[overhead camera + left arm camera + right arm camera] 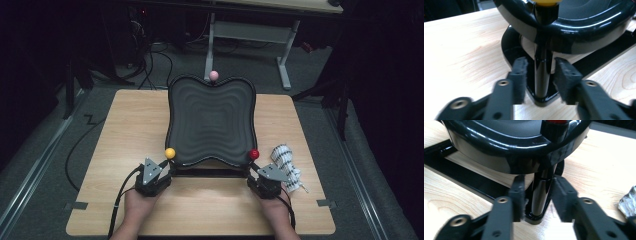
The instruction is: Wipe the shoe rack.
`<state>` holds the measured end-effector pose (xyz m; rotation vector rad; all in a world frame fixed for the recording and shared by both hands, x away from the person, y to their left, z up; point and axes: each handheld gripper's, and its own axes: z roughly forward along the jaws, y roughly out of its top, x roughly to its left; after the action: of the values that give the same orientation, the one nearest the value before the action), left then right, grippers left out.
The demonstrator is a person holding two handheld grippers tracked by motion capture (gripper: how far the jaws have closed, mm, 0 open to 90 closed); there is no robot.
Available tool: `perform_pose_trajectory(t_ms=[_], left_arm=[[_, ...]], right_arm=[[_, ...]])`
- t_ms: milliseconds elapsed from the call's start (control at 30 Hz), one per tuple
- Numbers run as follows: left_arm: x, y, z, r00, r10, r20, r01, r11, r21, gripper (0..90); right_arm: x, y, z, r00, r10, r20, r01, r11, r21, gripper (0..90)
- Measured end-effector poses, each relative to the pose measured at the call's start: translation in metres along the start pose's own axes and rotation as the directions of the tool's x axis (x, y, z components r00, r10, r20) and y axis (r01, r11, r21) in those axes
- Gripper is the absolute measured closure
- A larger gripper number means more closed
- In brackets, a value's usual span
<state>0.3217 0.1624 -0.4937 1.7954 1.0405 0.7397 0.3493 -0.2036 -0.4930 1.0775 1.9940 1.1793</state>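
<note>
A glossy black tray (212, 122) with a wavy rim and rippled inner surface is sitting raised on a black frame at the middle of the wooden desk (125, 130). Slim black posts are carrying it, topped by a yellow ball (170, 153), a red ball (254, 154) and a pink ball (214, 75). The left gripper (539, 72) is straddling the yellow-topped post, jaws spread with gaps either side. The right gripper (537, 192) is likewise bracketing the red-topped post, not pinching it.
</note>
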Motion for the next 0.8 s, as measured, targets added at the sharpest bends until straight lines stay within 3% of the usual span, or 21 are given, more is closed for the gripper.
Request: perform_pose_trajectory(t_ms=[167, 267, 367, 433, 500, 567, 633, 733, 800], left_arm=[[0.002, 0.006, -0.02, 0.9985, -0.05, -0.02, 0.05, 0.9986, -0.015, 50.3], [0.002, 0.01, -0.03, 0.9984, -0.044, -0.036, 0.045, 0.9989, 0.011, 47.8], [-0.001, 0.005, -0.042, 0.9994, 0.009, -0.033, -0.008, 0.9989, 0.047, 45.1], [-0.004, -0.01, -0.054, 0.9993, -0.035, -0.012, 0.035, 0.9993, 0.015, 43.3], [-0.006, -0.019, -0.059, 0.9996, -0.029, -0.005, 0.029, 0.9995, 0.012, 44.5], [-0.005, -0.015, -0.062, 0.9996, -0.018, 0.021, 0.017, 0.9995, 0.028, 46.1], [-0.002, -0.012, -0.067, 0.9997, -0.004, 0.026, 0.004, 0.9998, -0.021, 43.5], [0.002, -0.014, -0.064, 0.9989, -0.041, 0.024, 0.041, 0.9989, -0.024, 44.7], [0.001, -0.015, -0.062, 0.9985, -0.043, 0.032, 0.044, 0.9989, -0.014, 44.7]], right_arm=[[-0.002, 0.004, -0.001, 1.0, 0.002, -0.003, -0.002, 1.0, 0.026, 47.0], [-0.002, 0.007, -0.005, 0.9999, -0.009, -0.009, 0.01, 0.999, 0.054, 42.4], [0.0, 0.005, -0.016, 0.9996, -0.025, 0.013, 0.025, 0.999, 0.043, 41.1], [0.0, 0.0, -0.027, 0.9998, 0.02, -0.001, -0.02, 0.999, 0.029, 37.8], [0.002, -0.011, -0.035, 0.9989, 0.047, -0.009, -0.047, 0.999, 0.004, 36.0], [0.004, -0.018, -0.039, 0.9991, 0.036, -0.022, -0.036, 0.999, 0.007, 35.3], [0.002, -0.018, -0.041, 0.9996, 0.006, -0.027, -0.006, 1.0, 0.015, 34.7], [-0.004, -0.02, -0.04, 0.9987, 0.049, -0.017, -0.048, 0.999, 0.014, 34.8], [-0.004, -0.02, -0.038, 0.9987, 0.05, -0.015, -0.049, 0.999, 0.015, 35.0]])
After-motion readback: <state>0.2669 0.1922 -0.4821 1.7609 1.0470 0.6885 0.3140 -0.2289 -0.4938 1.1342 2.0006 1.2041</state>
